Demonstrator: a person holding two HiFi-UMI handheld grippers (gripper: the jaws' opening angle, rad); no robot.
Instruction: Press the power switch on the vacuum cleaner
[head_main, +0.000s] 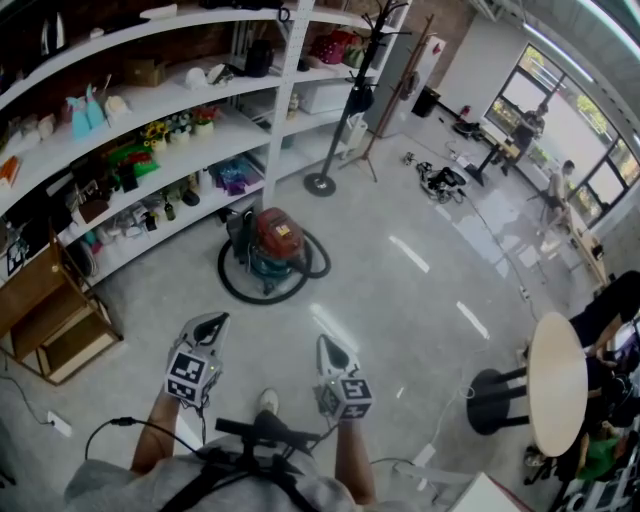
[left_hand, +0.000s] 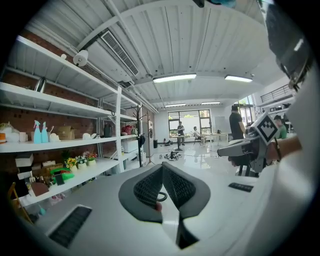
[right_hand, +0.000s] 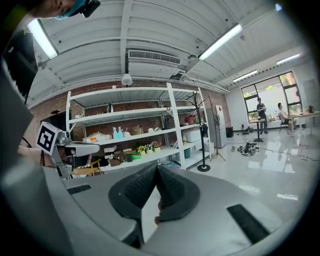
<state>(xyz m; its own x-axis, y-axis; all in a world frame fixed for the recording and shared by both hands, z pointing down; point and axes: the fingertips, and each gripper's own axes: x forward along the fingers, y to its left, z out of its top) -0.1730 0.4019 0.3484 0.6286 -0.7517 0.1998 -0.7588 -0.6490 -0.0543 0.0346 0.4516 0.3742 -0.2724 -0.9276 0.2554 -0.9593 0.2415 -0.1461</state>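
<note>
Left tool (head_main: 210, 322): tips pinched together with nothing in it, held low in front of the person.
Right tool (head_main: 328, 345): same deal, tips together and empty, just beside the left one.
Vacuum cleaner (head_main: 272, 243): sitting on the floor (head_main: 400, 300), well ahead of both tools and right by the shelves (head_main: 150, 110).
Switch: can't pick it out from here, it's too small on that red top.
Risk 1: the black hose (head_main: 245, 290) loops around the base, so I reckon it's easy to snag or trip on when stepping in.
Risk 2: jabbing with the tool tip could hit the wrong spot if the switch isn't found first.
Risk 3: pushing off-centre might just roll the vacuum away towards the shelves.
</note>
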